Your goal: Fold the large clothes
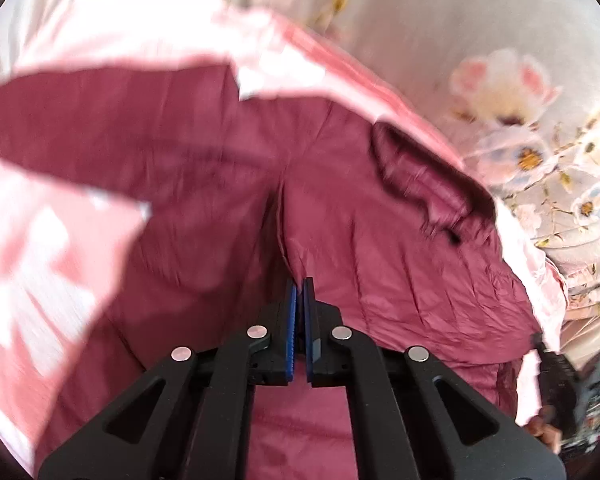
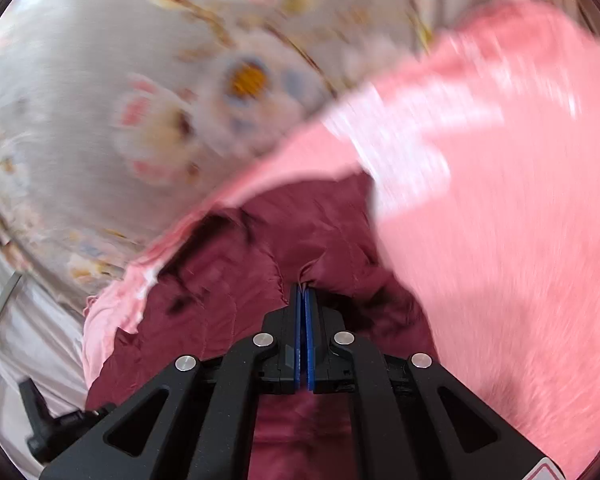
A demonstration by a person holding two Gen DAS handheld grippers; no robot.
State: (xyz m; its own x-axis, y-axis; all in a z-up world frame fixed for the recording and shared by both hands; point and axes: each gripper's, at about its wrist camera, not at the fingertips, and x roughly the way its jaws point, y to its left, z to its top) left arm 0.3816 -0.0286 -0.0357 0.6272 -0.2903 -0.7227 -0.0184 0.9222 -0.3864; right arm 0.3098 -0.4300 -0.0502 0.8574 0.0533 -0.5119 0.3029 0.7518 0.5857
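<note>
A large garment, pink outside with white print and dark maroon lining (image 1: 204,168), hangs spread over a floral bedsheet. My left gripper (image 1: 300,286) is shut on a pinched fold of the maroon lining. In the right wrist view my right gripper (image 2: 302,290) is shut on another fold of the maroon lining (image 2: 228,280). The pink outer side (image 2: 500,220) drapes at the right of that view. Both views are blurred by motion. The other gripper's black body shows at the right edge of the left view (image 1: 560,376) and at the lower left of the right view (image 2: 48,420).
A pale bedsheet with a flower print (image 1: 532,152) lies under and around the garment; it also fills the upper left of the right wrist view (image 2: 140,100). A white sheet edge (image 2: 32,340) hangs at the lower left there.
</note>
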